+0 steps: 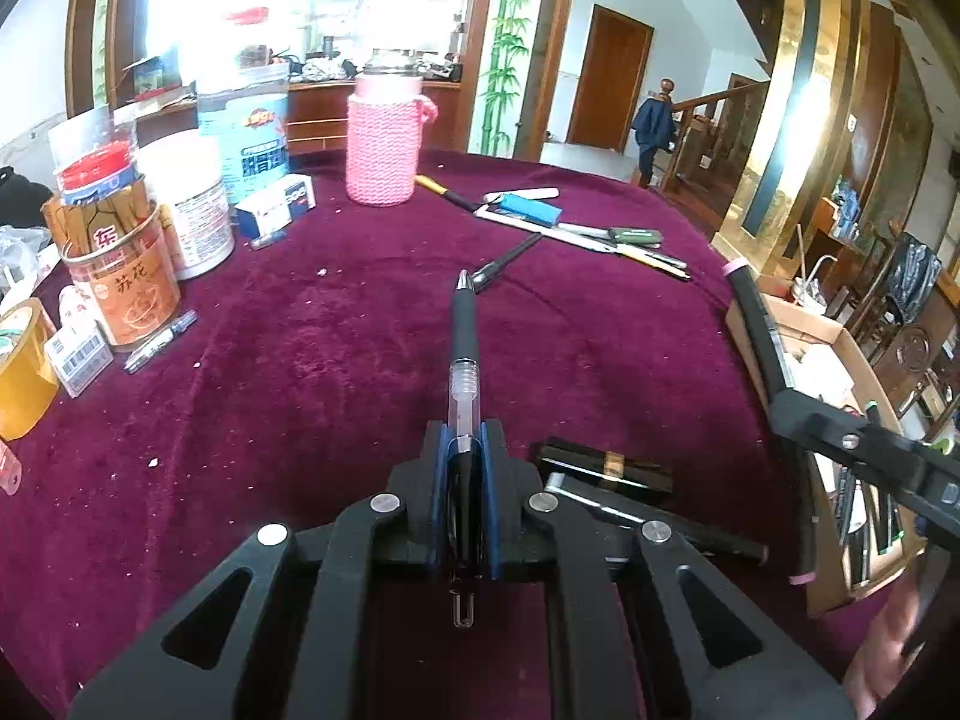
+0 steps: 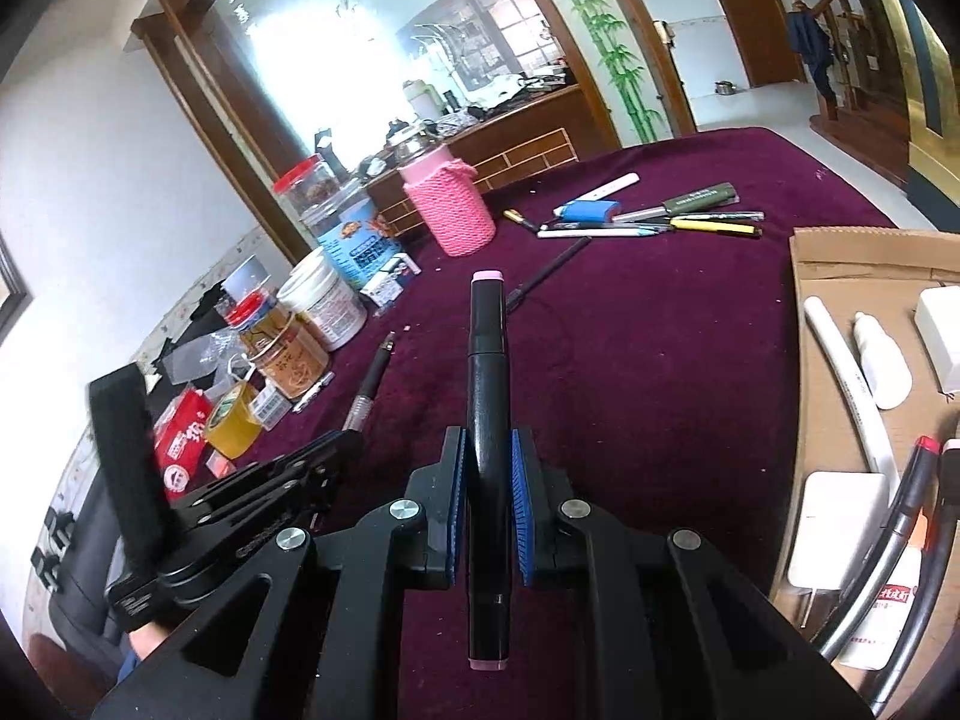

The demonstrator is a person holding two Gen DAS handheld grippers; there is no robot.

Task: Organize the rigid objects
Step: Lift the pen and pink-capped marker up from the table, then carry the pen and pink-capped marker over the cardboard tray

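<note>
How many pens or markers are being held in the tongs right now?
2: a clear-barrelled pen in the left tongs, a black marker in the right tongs.

Beside the cardboard box point(image 2: 852, 252), cut by the right edge, a person's hand point(image 1: 888, 648) is blurred. The tin labels point(image 1: 129, 294) stay unreadable. The yellow tape roll point(image 1: 21, 372) is cropped left.
</note>
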